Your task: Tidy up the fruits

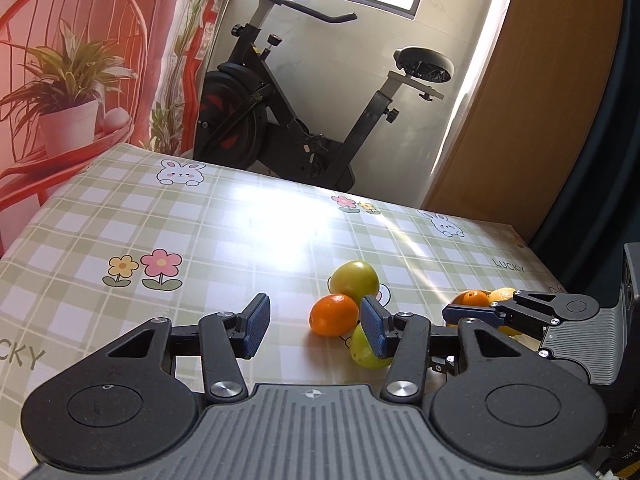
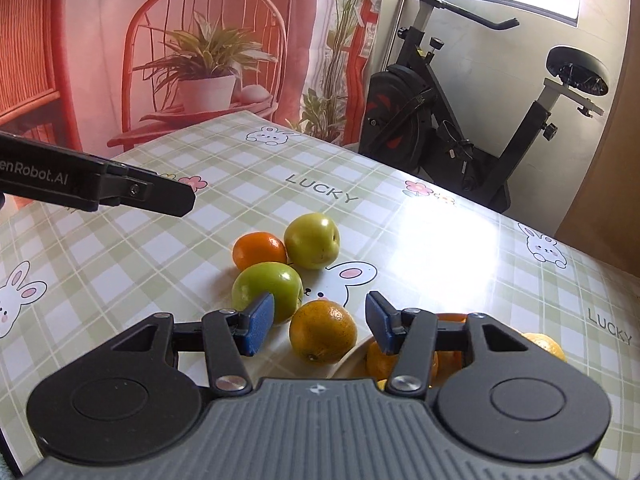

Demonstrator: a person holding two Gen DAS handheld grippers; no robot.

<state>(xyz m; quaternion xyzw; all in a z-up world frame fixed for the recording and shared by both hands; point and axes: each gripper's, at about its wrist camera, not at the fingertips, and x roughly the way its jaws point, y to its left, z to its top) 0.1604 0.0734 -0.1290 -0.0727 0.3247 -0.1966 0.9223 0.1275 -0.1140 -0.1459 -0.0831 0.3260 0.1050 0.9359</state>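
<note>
Our right gripper (image 2: 320, 322) and left gripper (image 1: 316, 326) both hang empty, jaws apart. Several round oranges (image 2: 380, 360) already sit on the pale plate (image 2: 358, 354); one orange (image 2: 323, 331) and three fruits (image 2: 286, 266) remain on the checked tablecloth (image 2: 120, 264).

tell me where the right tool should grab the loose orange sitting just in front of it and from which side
Take the loose orange across its widest middle, coming down from above and behind as the right tool already points. It is round, so no side is better by shape, but a green apple sits close on its left and a plate rim on its right, so keep the fingers narrow.
</note>
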